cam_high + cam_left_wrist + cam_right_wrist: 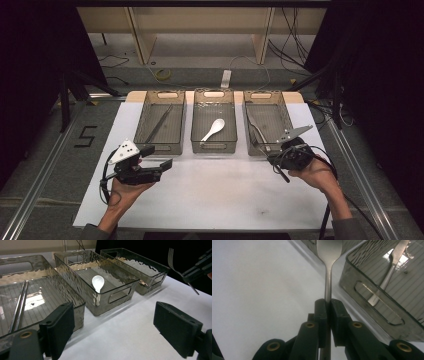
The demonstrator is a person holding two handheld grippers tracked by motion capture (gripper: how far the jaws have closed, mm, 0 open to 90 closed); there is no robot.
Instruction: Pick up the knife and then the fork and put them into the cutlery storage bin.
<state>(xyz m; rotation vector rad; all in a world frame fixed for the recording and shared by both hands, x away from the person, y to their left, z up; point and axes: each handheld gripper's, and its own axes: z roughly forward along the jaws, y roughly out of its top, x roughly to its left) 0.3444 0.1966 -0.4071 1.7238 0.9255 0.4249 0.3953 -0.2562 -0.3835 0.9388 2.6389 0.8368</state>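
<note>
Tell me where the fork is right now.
The fork is clamped by its handle in the right hand-held gripper, at the near end of the right bin in the high view.

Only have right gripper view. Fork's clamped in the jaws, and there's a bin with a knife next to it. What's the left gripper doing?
Observer: The left gripper is open and holds nothing, jaws wide apart above the white sheet.
Operator: How many bins in total?
Observer: Three in a row. Your knife bin is the right bin.
Operator: Anything in the other two?
Observer: The middle bin holds a white spoon, and the left bin holds two thin metal rods, likely chopsticks.
</note>
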